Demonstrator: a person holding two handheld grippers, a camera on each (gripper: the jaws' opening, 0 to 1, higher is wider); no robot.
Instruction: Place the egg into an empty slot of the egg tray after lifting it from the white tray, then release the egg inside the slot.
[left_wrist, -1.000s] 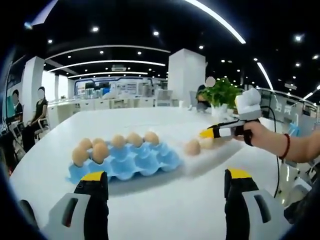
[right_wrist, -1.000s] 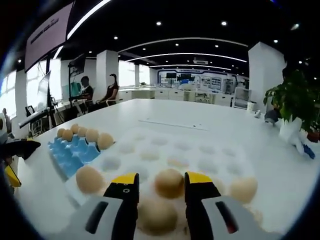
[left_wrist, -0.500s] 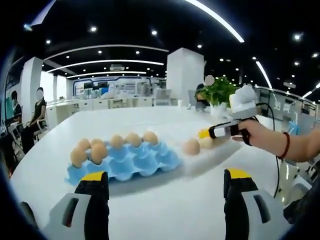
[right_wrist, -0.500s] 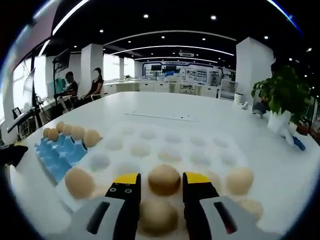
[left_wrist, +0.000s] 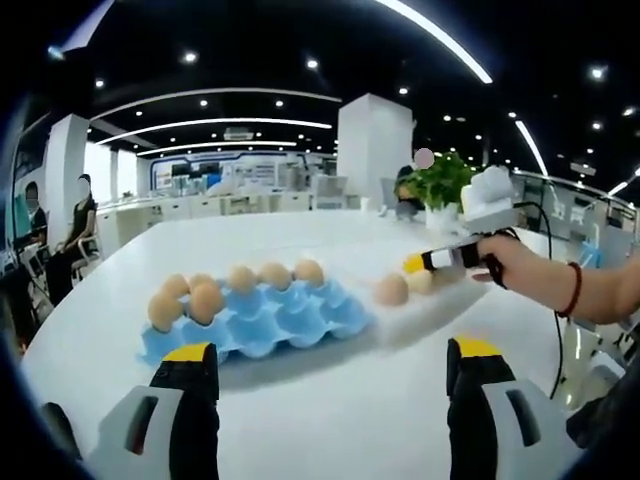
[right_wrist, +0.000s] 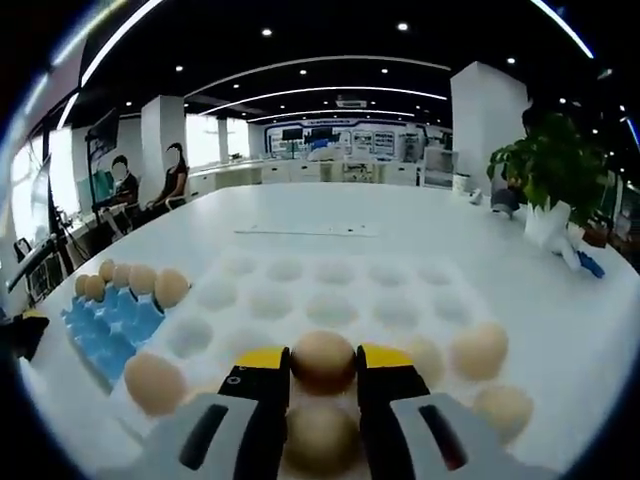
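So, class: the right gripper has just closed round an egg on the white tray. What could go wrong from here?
1. The right gripper pinches the egg near its jaw tips; it might crack or slip.
2. A neighbouring egg sits just behind it between the jaws and may be knocked during lifting.
3. The blue egg tray already holds eggs along its far side; lowering onto a filled slot could break two.

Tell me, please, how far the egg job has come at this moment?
Done: the blue egg tray already holds several eggs along its far rows. In hand: the right tool has its jaws against both sides of an egg that sits in the white tray; a lift is not visible. The left tool is open, with nothing between its jaws. Left: lift, carry to an empty blue slot, release.
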